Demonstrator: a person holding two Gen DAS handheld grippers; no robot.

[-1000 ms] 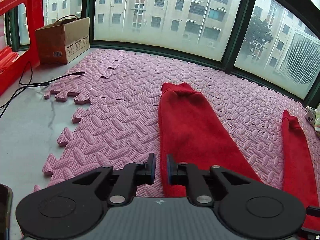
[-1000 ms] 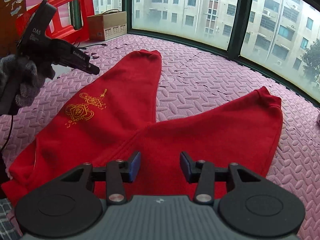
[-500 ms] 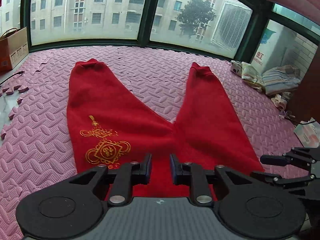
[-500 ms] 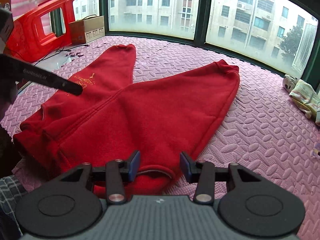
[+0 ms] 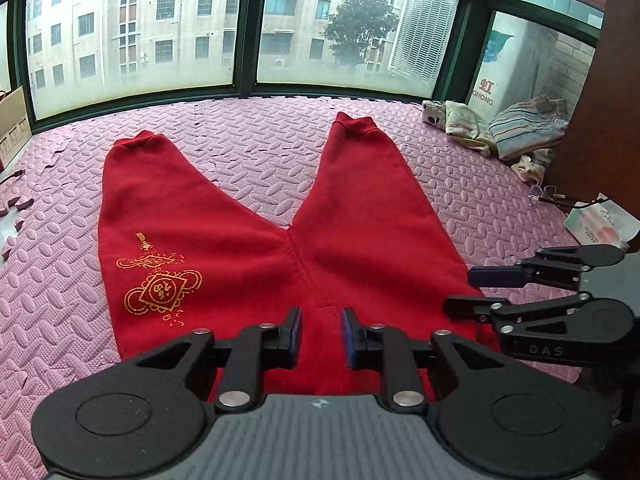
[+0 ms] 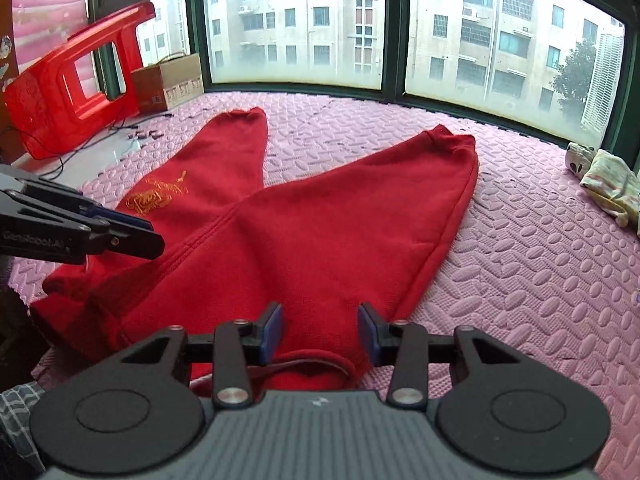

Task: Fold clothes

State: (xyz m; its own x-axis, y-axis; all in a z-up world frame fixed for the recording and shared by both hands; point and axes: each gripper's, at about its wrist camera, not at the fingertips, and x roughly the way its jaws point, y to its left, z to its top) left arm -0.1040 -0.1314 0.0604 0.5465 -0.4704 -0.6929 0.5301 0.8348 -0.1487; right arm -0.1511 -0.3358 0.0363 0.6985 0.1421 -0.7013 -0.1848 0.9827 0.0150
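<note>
1. The left gripper hovers over the waist end of the red trousers, its fingers parted with only cloth showing in the gap between them; they grasp nothing.
2. The right gripper sits at the waistband's right corner, fingers spread wider and likewise released. The elastic waistband rim curls up just below them.
3. The trousers lie flat on the pink foam mat, waist nearest, legs splayed in a V toward the window.
4. The fabric looks like thick fleece: soft, light and limp, likely to sag and drag on the textured mat rather than slide. It is not fragile, and it should bunch easily, so a pinch ought to take both layers.
5. The waistband corners seem the best holds, since the elastic hem is thicker and less apt to slip from the pads.
6. The gold embroidered emblem marks the left leg; the crotch seam gives the natural fold line for laying one leg on the other.
7. Farther off, the cuffs make firm second holds. Other folded clothes sit at the mat's far right.
</note>
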